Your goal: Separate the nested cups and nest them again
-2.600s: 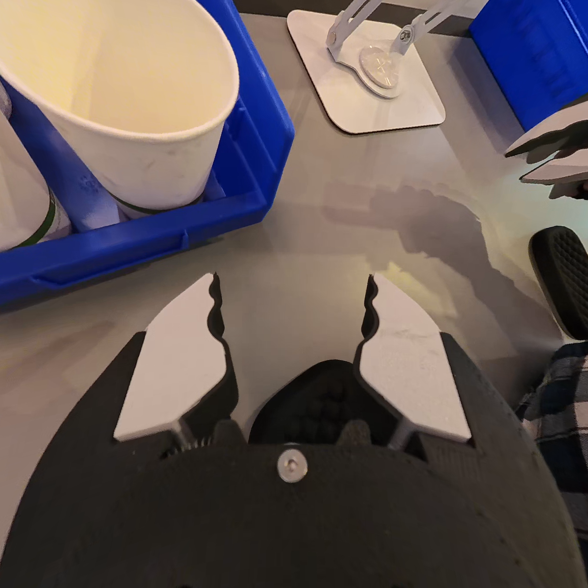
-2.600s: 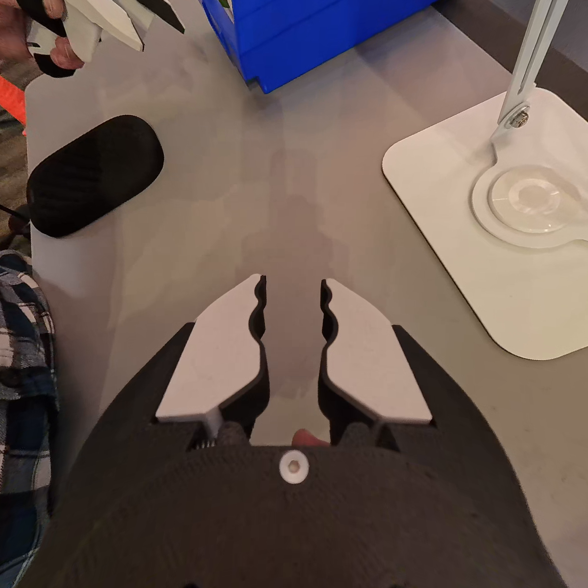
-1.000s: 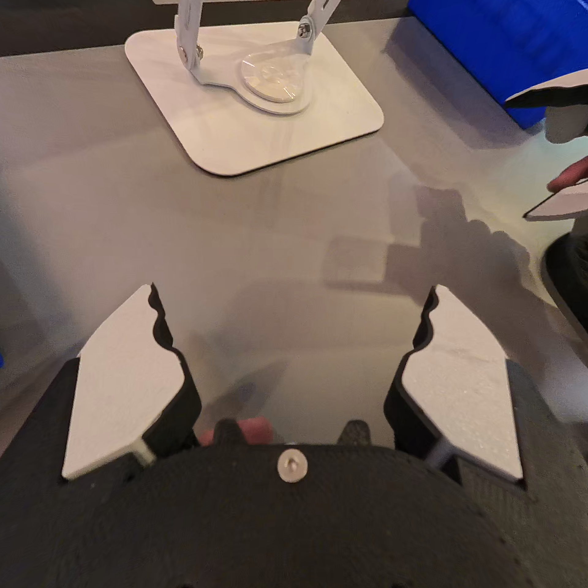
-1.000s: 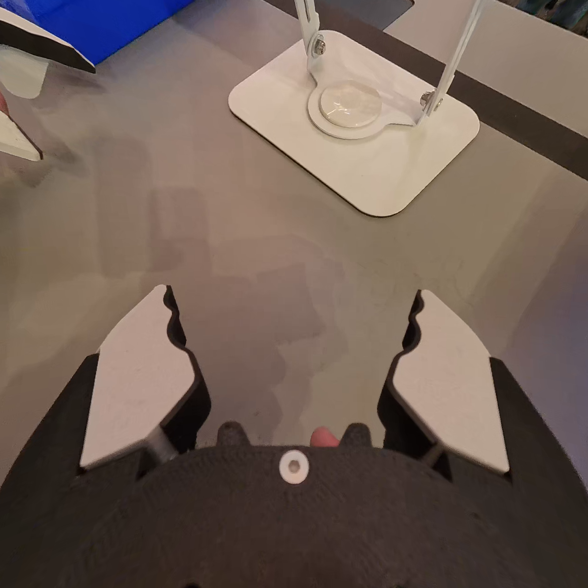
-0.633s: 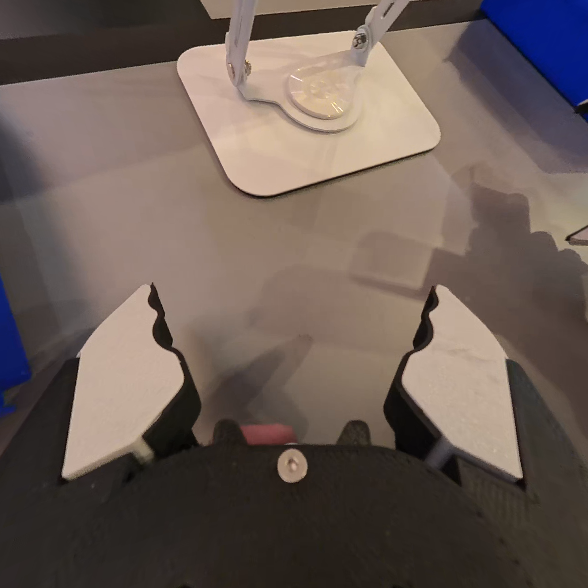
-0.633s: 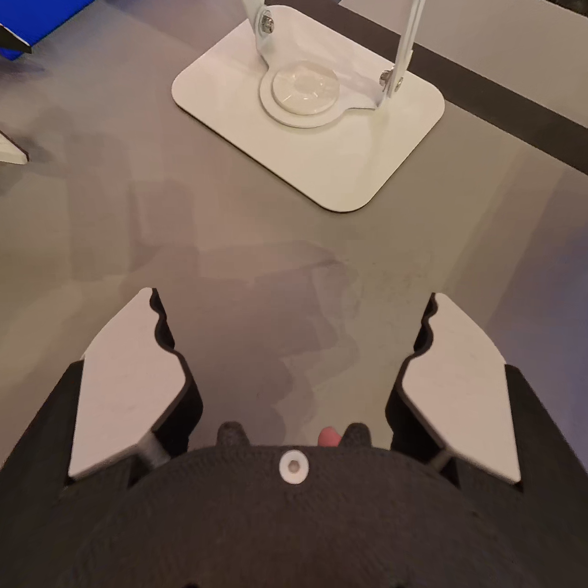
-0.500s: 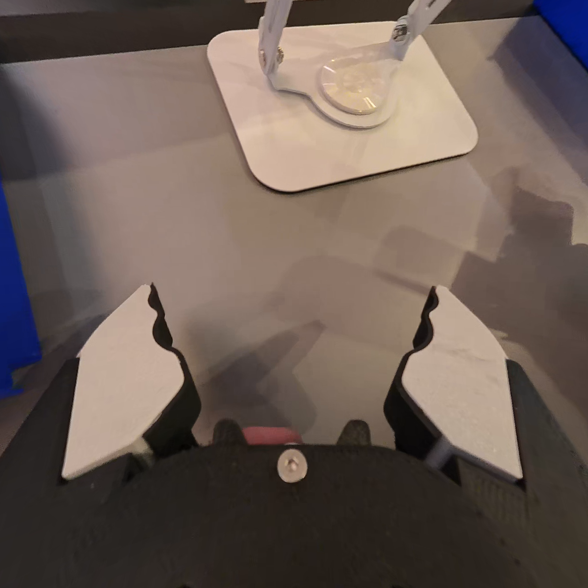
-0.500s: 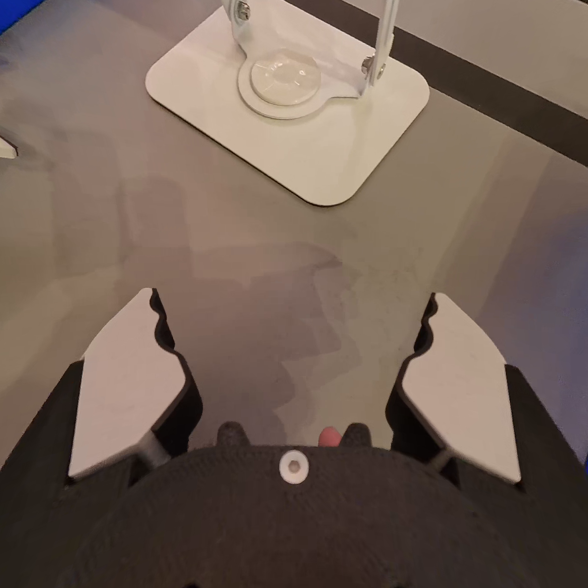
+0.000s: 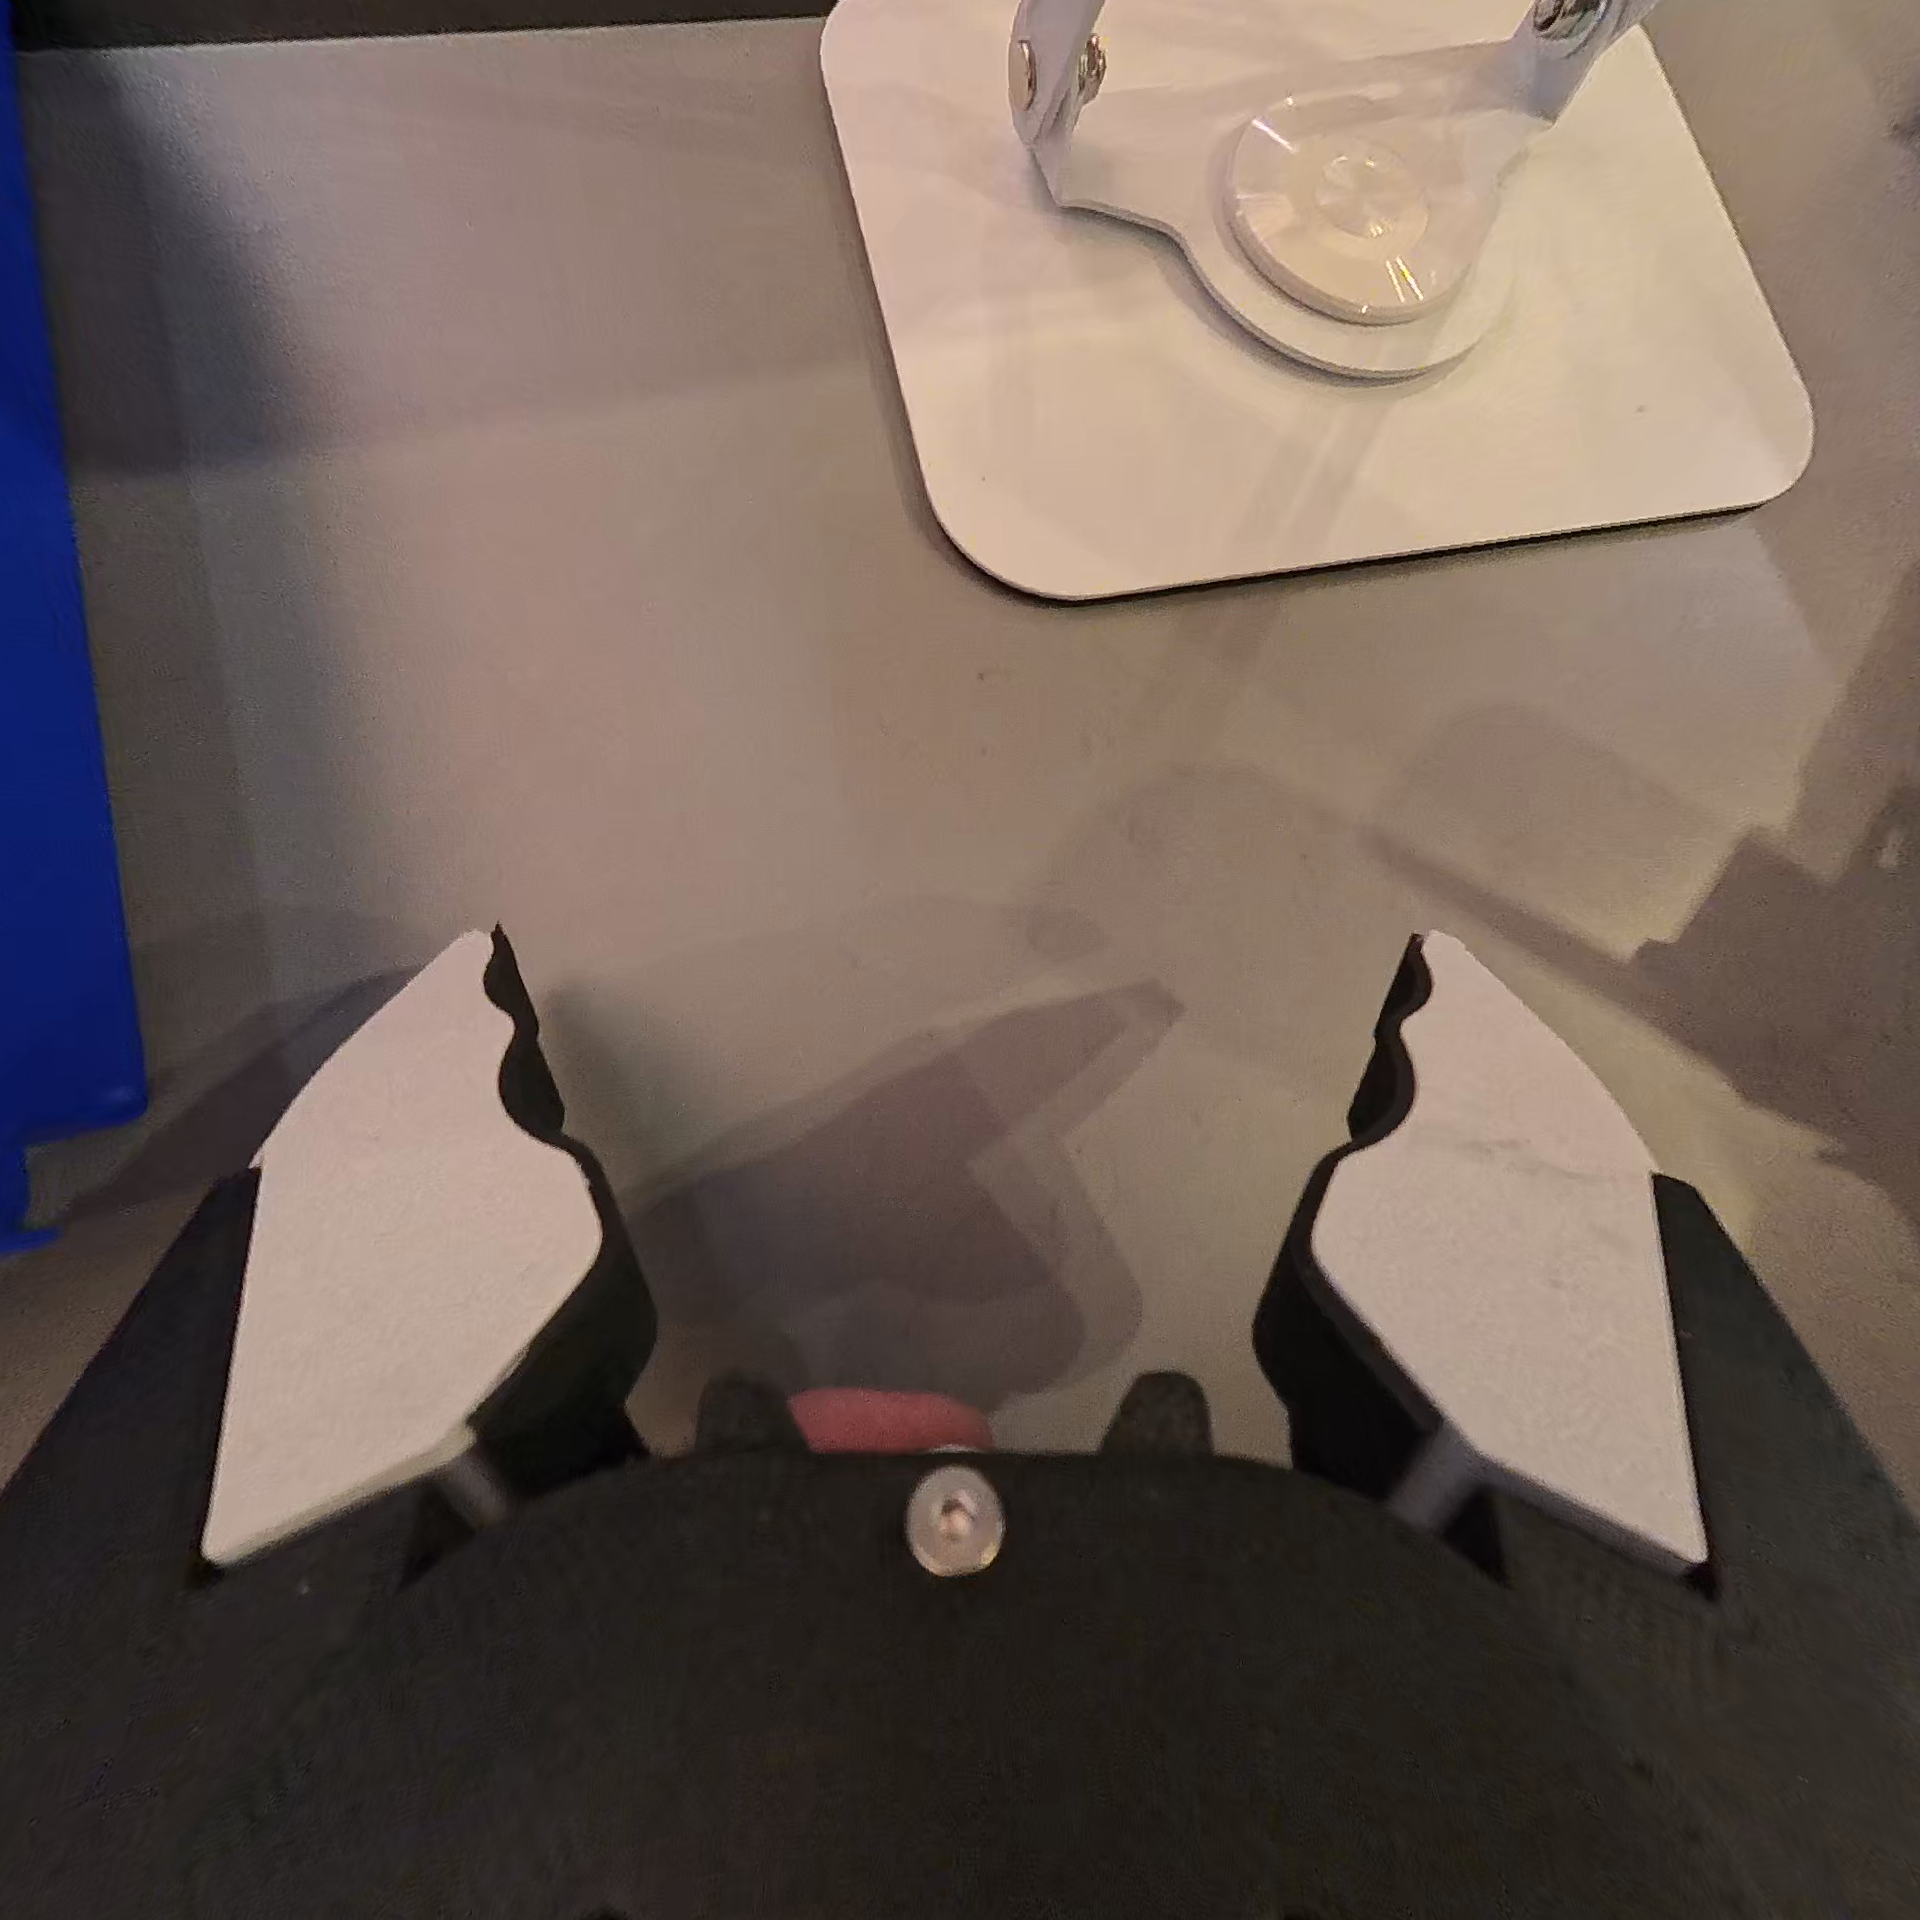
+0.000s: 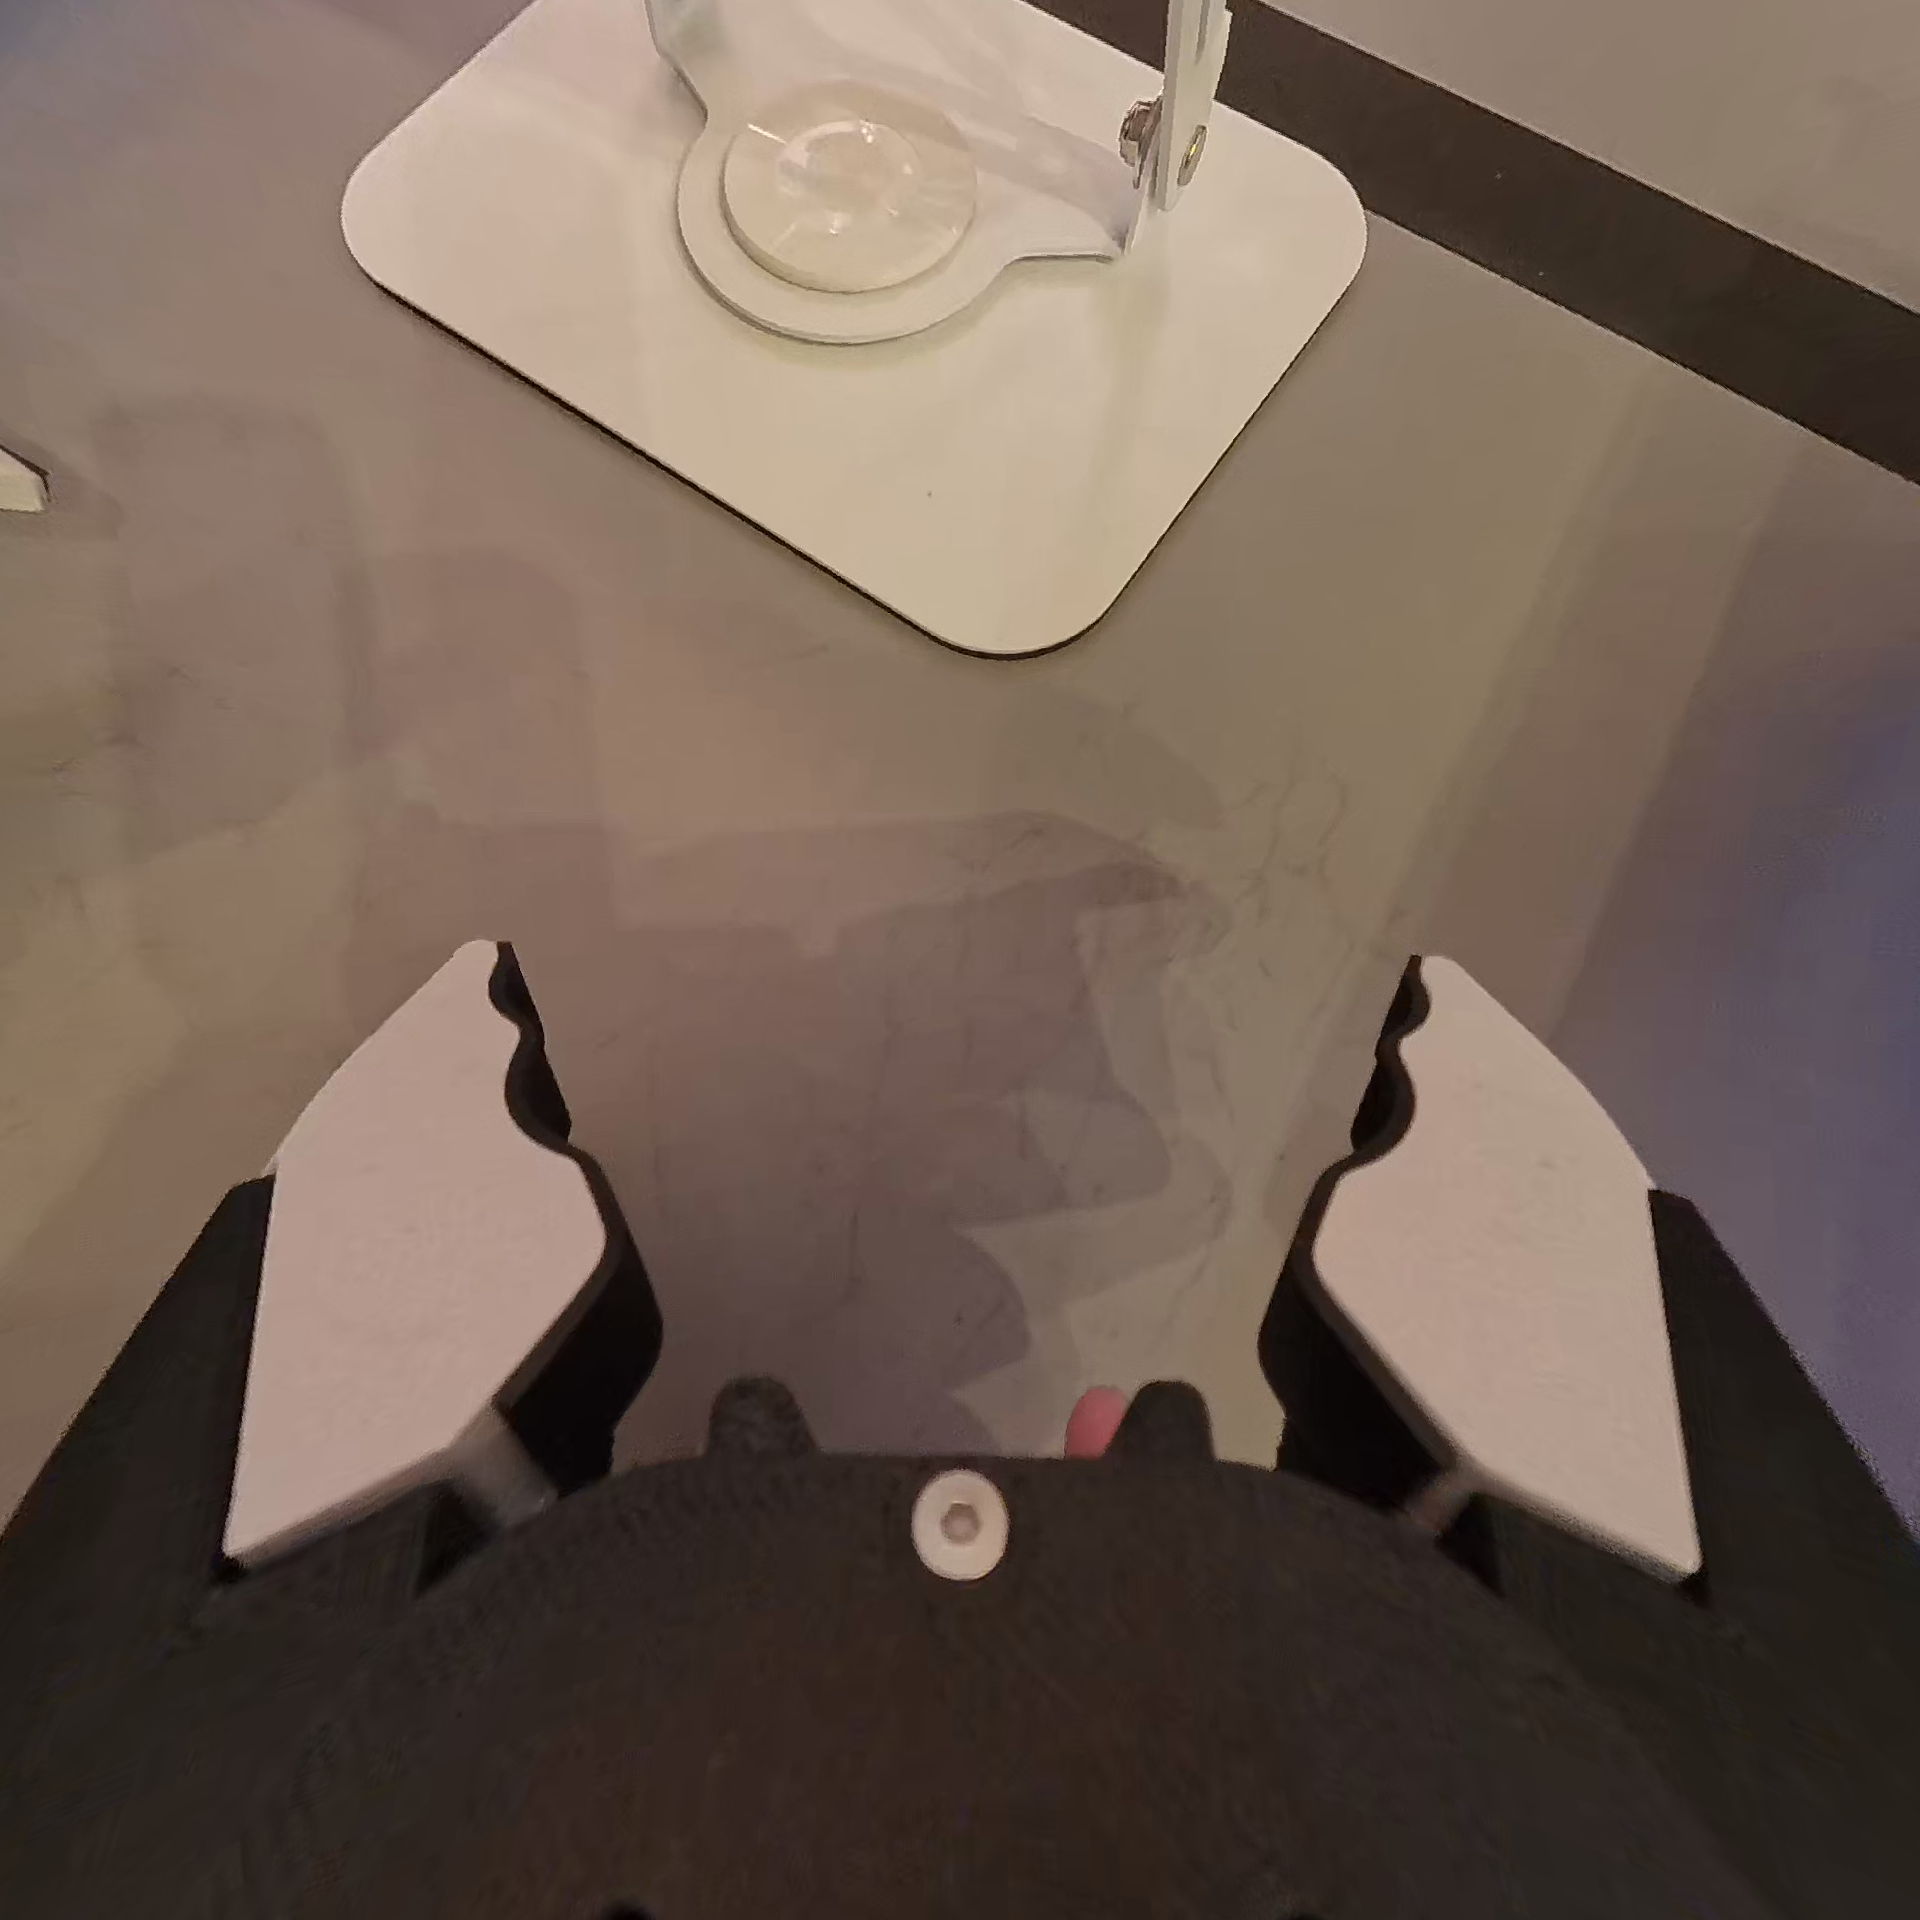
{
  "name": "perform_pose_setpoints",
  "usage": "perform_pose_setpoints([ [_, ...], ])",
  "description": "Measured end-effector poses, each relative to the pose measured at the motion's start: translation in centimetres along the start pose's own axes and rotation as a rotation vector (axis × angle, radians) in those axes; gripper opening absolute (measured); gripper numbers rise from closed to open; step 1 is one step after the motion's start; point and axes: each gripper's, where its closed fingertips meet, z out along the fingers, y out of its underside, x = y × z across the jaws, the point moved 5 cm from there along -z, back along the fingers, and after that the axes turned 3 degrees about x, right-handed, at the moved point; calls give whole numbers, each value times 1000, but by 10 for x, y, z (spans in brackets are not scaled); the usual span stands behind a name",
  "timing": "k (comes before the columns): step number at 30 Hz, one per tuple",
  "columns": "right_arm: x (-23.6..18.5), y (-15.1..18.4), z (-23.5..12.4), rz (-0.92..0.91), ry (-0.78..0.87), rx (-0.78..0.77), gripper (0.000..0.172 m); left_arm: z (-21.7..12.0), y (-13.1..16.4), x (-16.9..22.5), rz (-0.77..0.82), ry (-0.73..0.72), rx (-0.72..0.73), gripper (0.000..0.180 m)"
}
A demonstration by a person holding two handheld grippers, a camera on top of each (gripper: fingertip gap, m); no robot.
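No cup or readable writing shows in either view. The left gripper (image 9: 956,935) and right gripper (image 10: 956,951) both hang wide apart and bare over the grey table (image 9: 623,623). A white stand base (image 10: 852,343) lies beyond; a blue bin (image 9: 52,623) sits far left.

Bare grey tabletop (image 9: 727,675) ahead; white stand base (image 9: 1299,416) beyond, blue bin (image 9: 42,623) at left.

Smooth, faintly glossy grey table (image 9: 623,623), glossy white metal stand base (image 9: 1195,457), matt blue plastic bin (image 9: 52,727)
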Motion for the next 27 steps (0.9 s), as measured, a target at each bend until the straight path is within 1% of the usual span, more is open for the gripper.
perform_pose_setpoints([
  [6,0,3,0,10,5,-6,148,1,0,1,2,-1,-1,146],
  [13,-2,8,4,16,10,-18,148,6,2,1,5,16,-46,146],
  [27,-1,16,14,18,47,-45,148,17,3,4,42,-2,-106,146],
])
